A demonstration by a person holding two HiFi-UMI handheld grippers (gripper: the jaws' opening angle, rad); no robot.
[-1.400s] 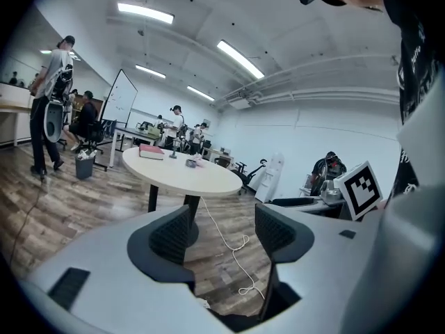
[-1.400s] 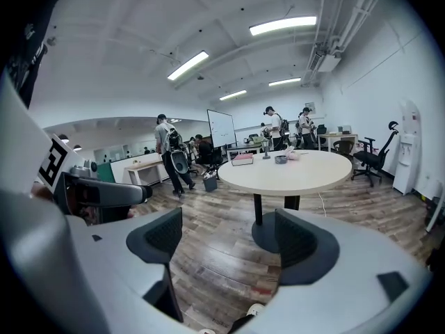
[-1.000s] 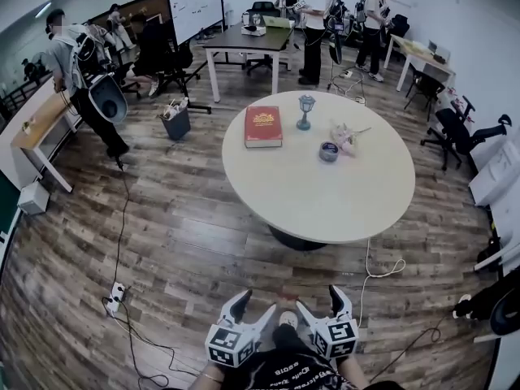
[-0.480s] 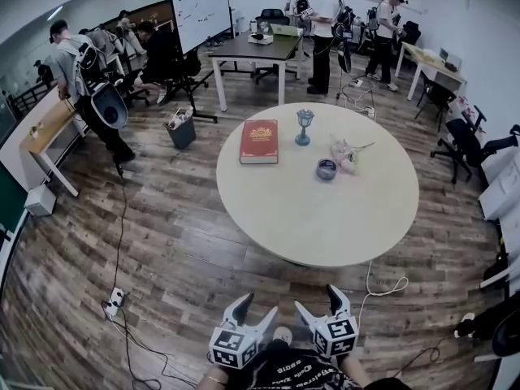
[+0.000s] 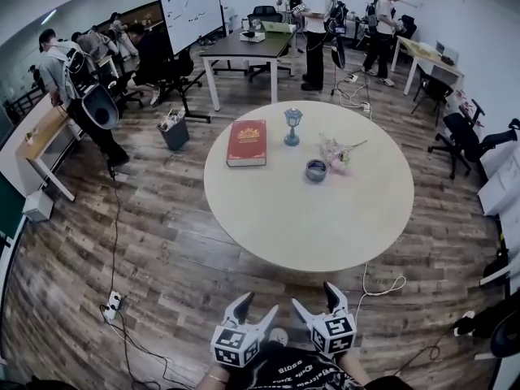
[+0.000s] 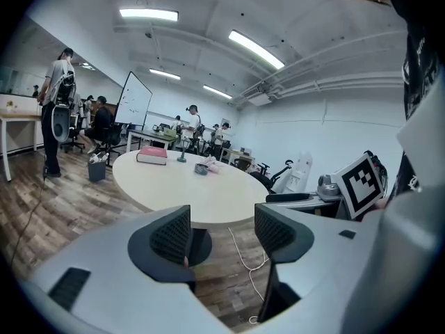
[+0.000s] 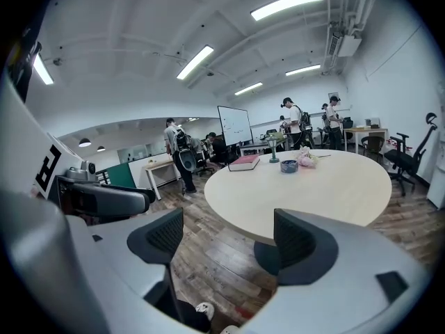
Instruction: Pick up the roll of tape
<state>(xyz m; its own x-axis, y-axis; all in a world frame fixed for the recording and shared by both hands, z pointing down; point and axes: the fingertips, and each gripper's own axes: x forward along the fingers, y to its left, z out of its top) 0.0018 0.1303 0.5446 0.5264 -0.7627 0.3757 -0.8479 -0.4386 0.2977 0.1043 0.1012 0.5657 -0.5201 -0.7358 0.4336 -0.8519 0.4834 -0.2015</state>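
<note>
Approach judged in hand: roll of tape (image 5: 315, 170) is seen far on the table (image 5: 325, 218), right of the book (image 5: 247, 142), left gripper (image 5: 253, 309) and right gripper (image 5: 318, 301) are held released, empty, well short, so closing in is needed next.
</note>
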